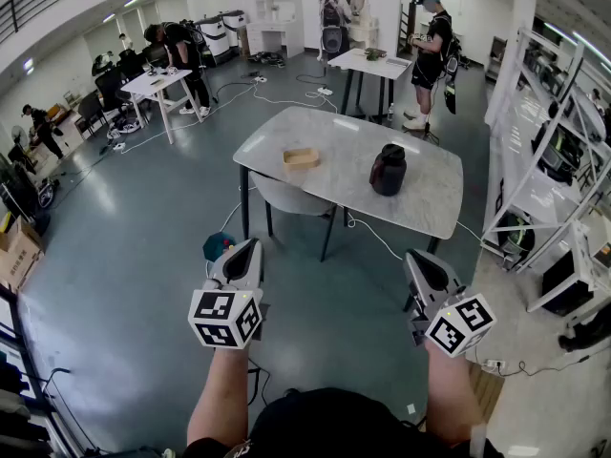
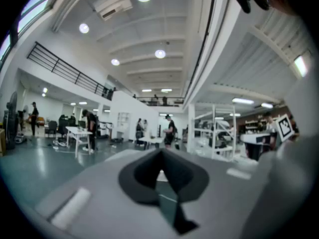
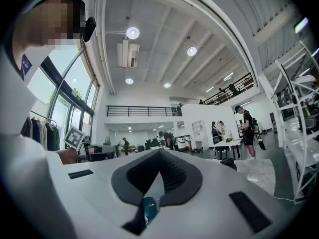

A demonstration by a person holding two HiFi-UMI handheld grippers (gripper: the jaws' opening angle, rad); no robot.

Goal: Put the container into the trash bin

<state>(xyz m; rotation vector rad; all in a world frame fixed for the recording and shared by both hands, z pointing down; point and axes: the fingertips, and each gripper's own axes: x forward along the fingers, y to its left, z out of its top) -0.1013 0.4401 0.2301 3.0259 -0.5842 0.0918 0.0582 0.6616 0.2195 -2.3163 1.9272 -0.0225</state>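
A flat tan container (image 1: 301,157) lies on the marble table (image 1: 420,208), left of a dark jug (image 1: 388,170). On the floor in front of the table stands a small teal trash bin (image 1: 216,246), half hidden behind my left gripper (image 1: 244,252). Both grippers are held level over the floor, well short of the table. The left gripper (image 2: 160,156) is shut with nothing in it. My right gripper (image 1: 421,261) is shut and empty too (image 3: 159,154). In the right gripper view a bit of the teal bin (image 3: 149,207) shows low in the slit between the jaws.
A grey chair (image 1: 286,198) is tucked under the table's near side, and a cable (image 1: 377,239) trails over the floor below it. White shelving (image 1: 554,160) lines the right wall. Several people stand at other tables (image 1: 368,62) far behind.
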